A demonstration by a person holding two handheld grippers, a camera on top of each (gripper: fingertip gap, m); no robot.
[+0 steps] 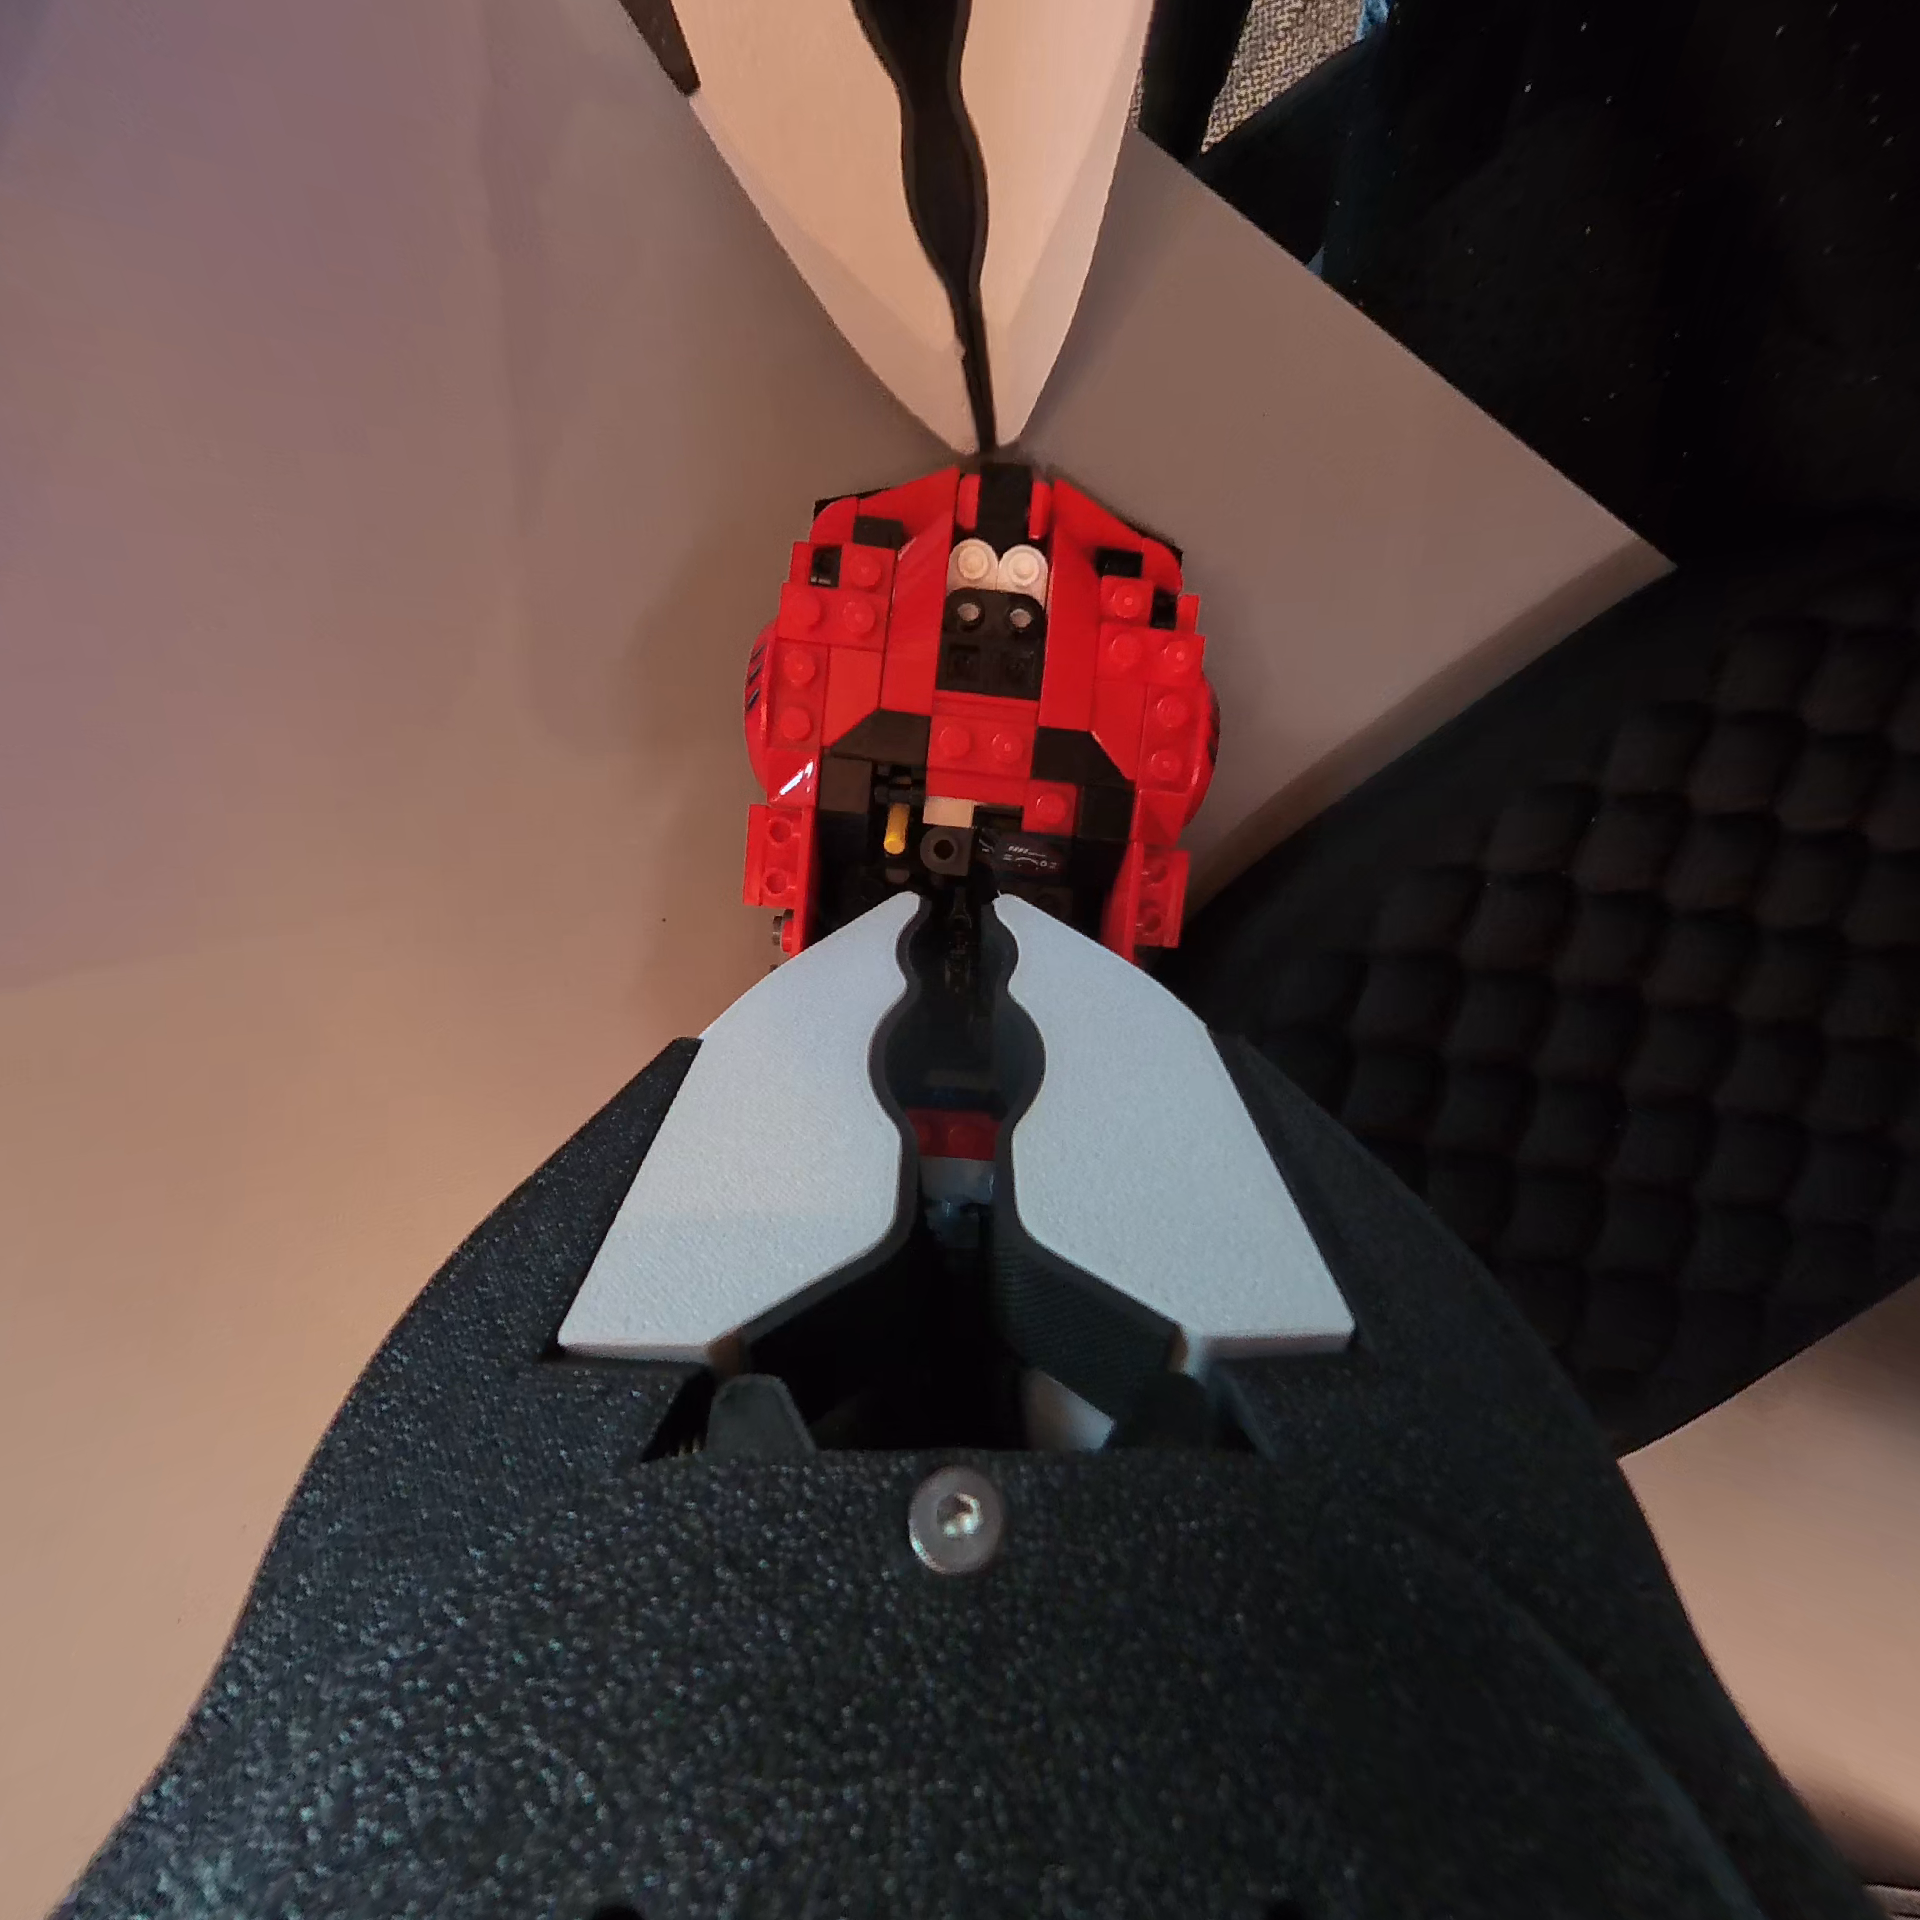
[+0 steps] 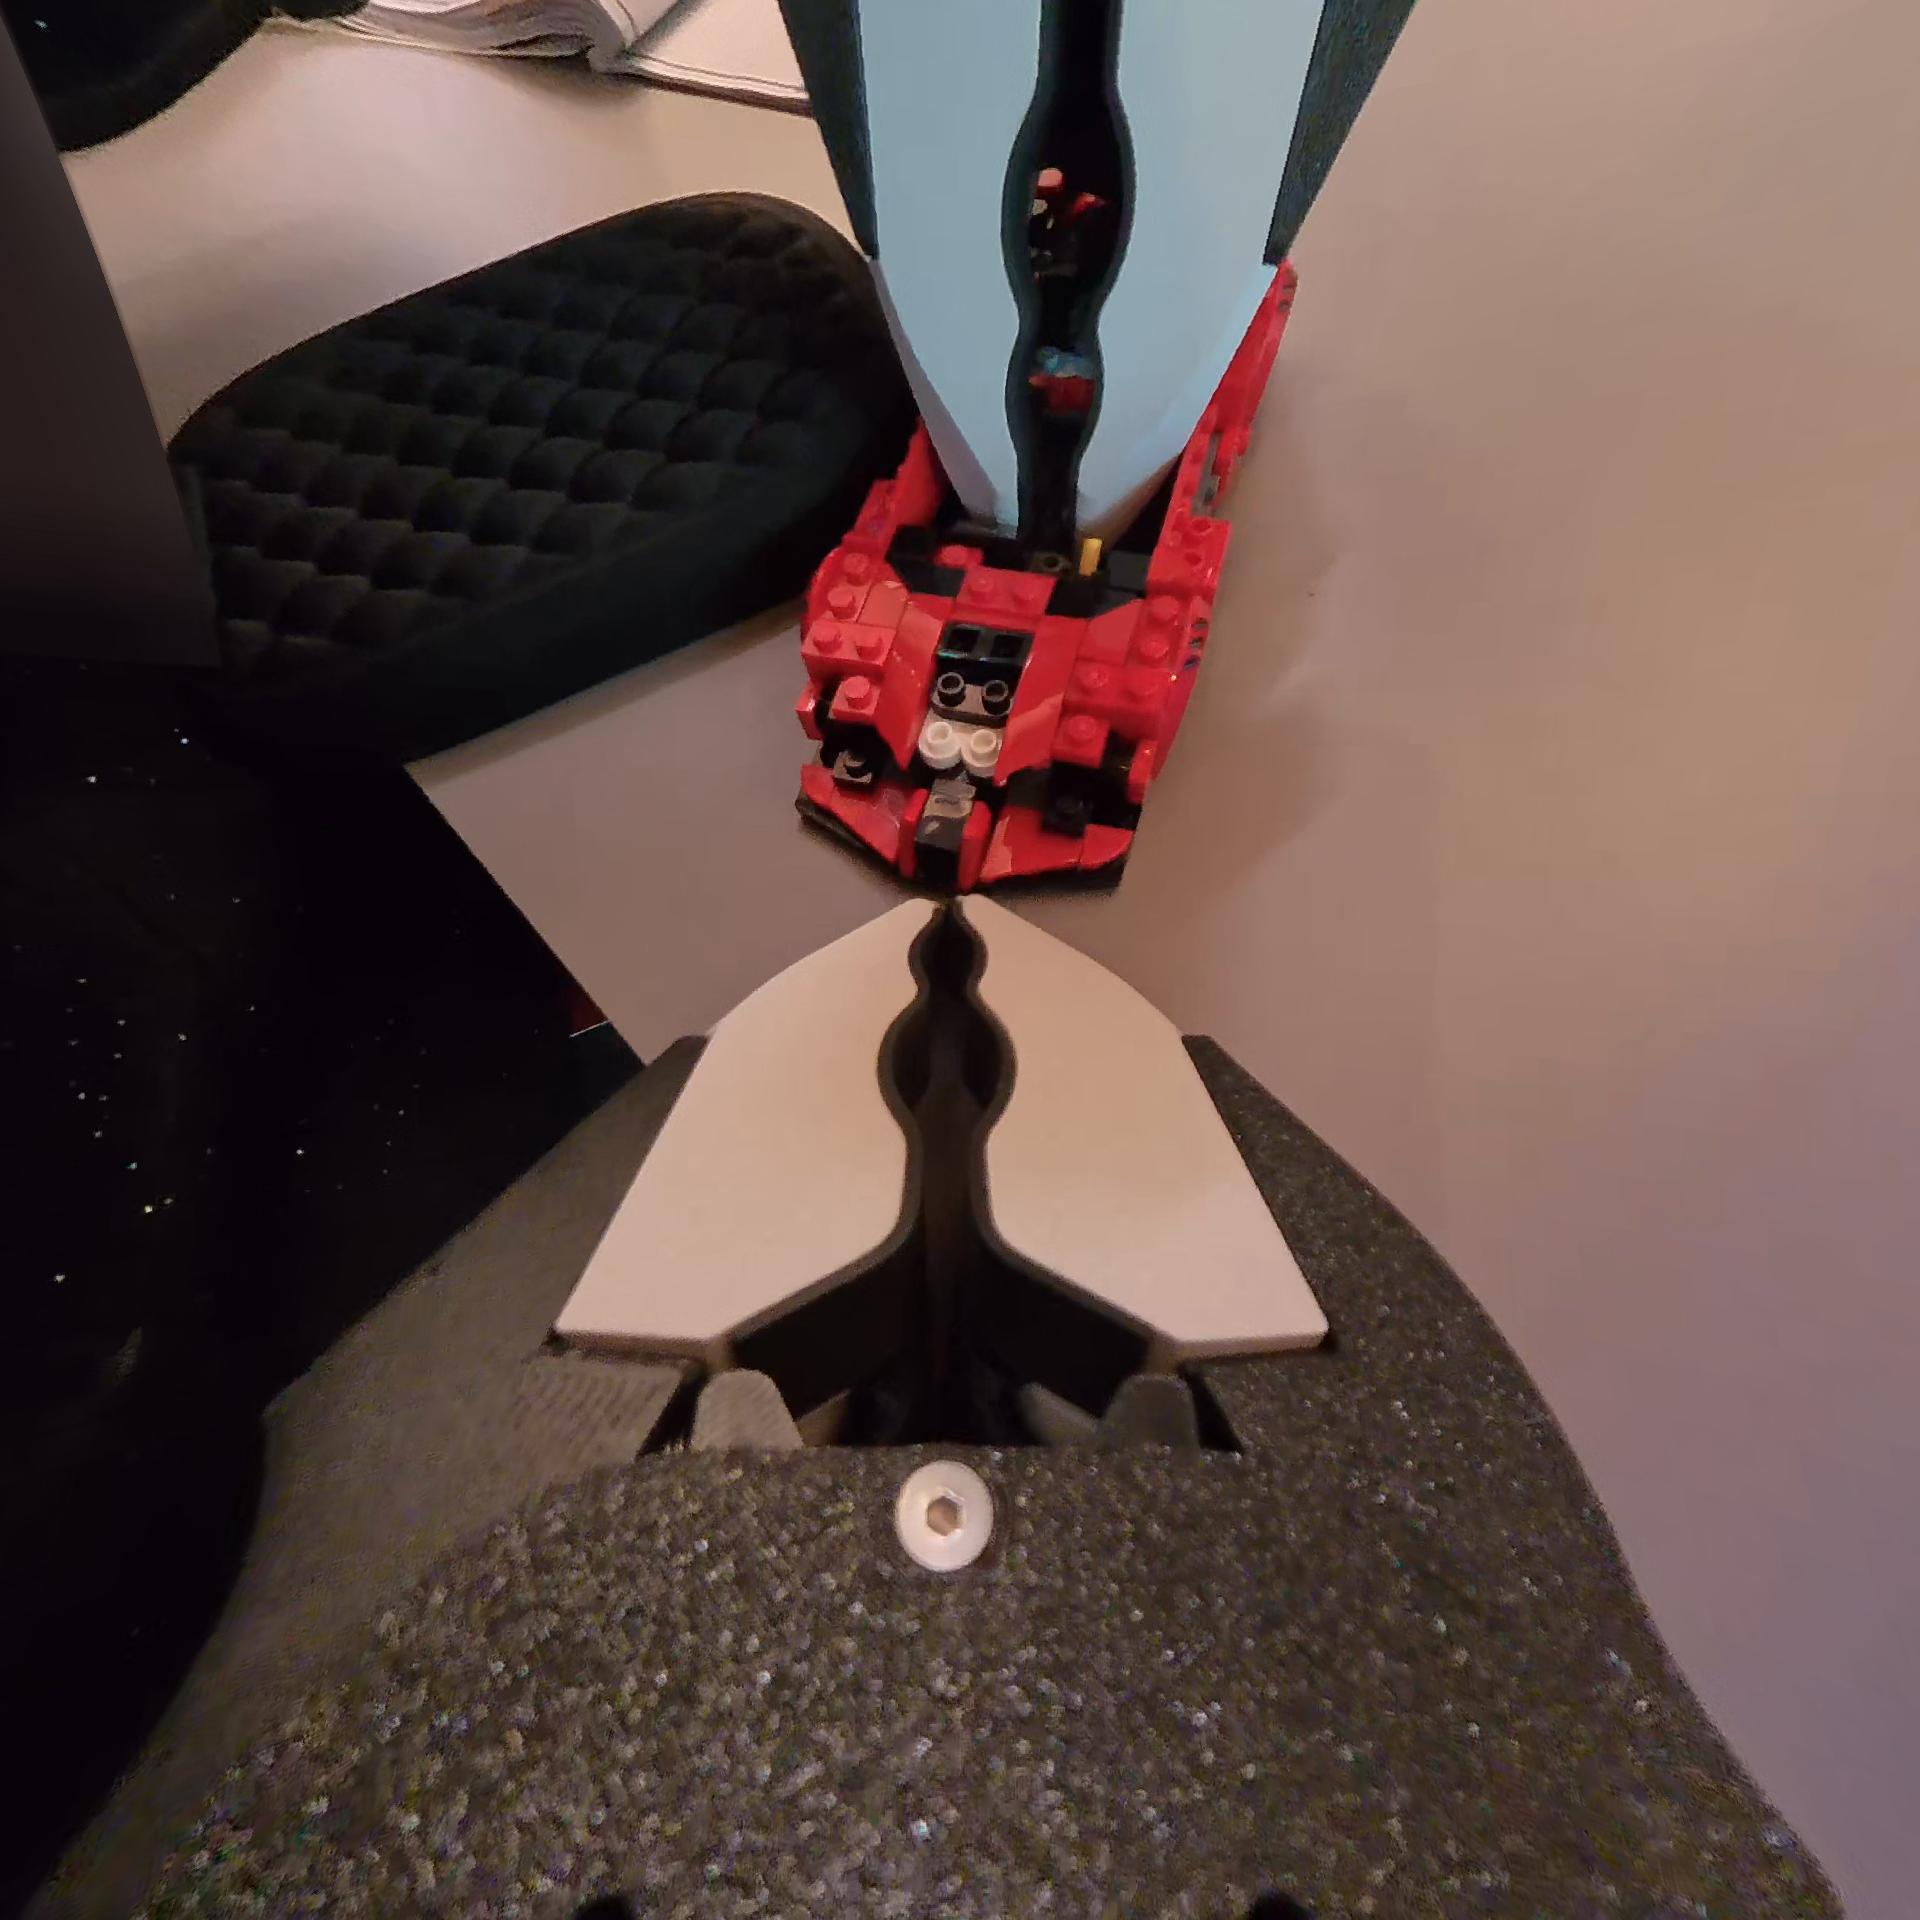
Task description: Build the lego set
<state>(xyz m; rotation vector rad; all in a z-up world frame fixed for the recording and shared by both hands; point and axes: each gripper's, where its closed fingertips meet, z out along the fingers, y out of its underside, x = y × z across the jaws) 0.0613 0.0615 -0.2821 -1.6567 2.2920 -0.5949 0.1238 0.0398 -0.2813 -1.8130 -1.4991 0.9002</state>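
Note:
A red and black lego car (image 1: 977, 707) stands on the beige table (image 1: 364, 727), near its corner. My left gripper (image 1: 956, 909) is over the car's cockpit end, its fingers closed on a thin black part in the car's middle. Red and blue car parts show through the gap between its fingers. My right gripper (image 2: 945, 906) is shut, with nothing visible between its fingers, and its tips touch the car's pointed nose (image 2: 940, 852). The right gripper also shows in the left wrist view (image 1: 982, 452), and the left gripper in the right wrist view (image 2: 1039, 525).
A black quilted cushion (image 2: 520, 468) lies past the table's edge beside the car; it also shows in the left wrist view (image 1: 1610, 935). The table corner (image 1: 1652, 566) is close to the car. An open booklet (image 2: 582, 42) lies at the far side. Some 8 cm of space lies between my two pairs of fingers.

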